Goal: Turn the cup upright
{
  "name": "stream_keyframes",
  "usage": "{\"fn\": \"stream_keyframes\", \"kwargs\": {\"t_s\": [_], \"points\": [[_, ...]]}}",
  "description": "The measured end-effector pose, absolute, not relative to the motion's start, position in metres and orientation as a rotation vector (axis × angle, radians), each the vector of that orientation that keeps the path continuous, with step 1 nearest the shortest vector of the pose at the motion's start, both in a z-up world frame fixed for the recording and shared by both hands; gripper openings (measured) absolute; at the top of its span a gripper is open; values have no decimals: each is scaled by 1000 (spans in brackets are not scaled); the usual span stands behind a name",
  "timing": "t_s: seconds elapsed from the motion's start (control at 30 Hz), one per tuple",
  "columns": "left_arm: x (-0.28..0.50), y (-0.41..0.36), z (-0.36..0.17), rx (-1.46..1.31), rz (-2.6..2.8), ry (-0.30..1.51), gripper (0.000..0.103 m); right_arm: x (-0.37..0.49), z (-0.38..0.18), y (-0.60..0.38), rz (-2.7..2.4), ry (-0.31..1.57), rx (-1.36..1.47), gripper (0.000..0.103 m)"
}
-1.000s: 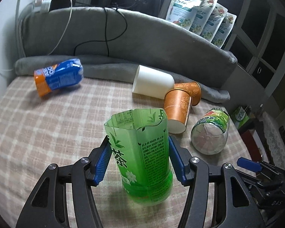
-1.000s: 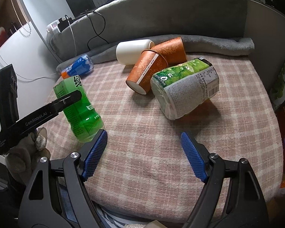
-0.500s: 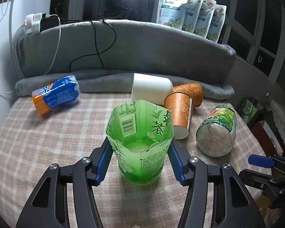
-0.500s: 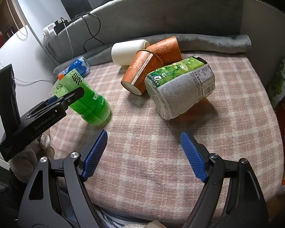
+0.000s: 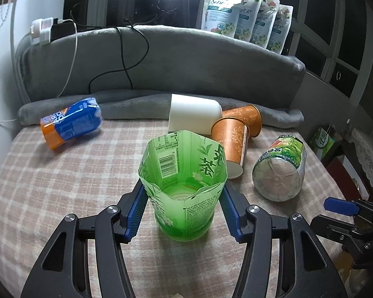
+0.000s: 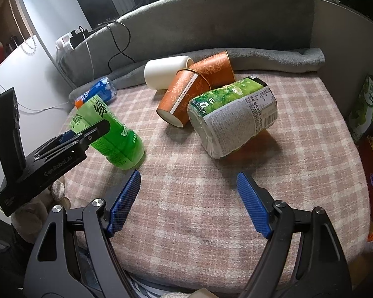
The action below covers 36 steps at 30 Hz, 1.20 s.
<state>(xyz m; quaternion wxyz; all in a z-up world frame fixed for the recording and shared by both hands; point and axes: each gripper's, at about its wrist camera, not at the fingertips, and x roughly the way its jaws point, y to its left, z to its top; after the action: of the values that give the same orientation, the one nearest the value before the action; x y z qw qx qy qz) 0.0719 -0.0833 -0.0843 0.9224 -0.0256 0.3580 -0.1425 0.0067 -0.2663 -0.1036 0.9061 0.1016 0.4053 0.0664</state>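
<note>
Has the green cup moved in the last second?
Yes. In the right wrist view the green cup has shifted right, toward the orange cups, with its base now on the blanket.

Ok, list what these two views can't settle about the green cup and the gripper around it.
- Left gripper pad contact: in the left wrist view the green cup covers the inner pad faces; touching or a slight gap, unclear.
- Cup base: whether it sits flat on the plaid cloth is unclear. In the right wrist view the cup appears tilted, partly behind the left gripper body.

A home living room: grey sofa back (image 5: 186, 59), checked blanket (image 5: 62, 173), refill pouches (image 5: 246, 15) on the windowsill.
</note>
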Motion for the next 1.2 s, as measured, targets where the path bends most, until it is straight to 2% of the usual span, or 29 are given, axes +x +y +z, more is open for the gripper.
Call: {"fn": "stream_keyframes", "kwargs": {"t_s": [0.87, 0.97, 1.03, 1.2], "points": [[79, -75, -83, -98, -304, 764, 56, 3, -100, -256, 89, 784, 134, 82], [80, -72, -83, -110, -310, 768, 62, 3, -101, -256, 87, 783, 135, 82], [79, -71, -82, -117, -314, 761, 70, 3, -100, -256, 88, 784, 136, 82], [77, -70, -80, -114, -322, 753, 76, 2, -100, -256, 88, 783, 136, 82]]}}
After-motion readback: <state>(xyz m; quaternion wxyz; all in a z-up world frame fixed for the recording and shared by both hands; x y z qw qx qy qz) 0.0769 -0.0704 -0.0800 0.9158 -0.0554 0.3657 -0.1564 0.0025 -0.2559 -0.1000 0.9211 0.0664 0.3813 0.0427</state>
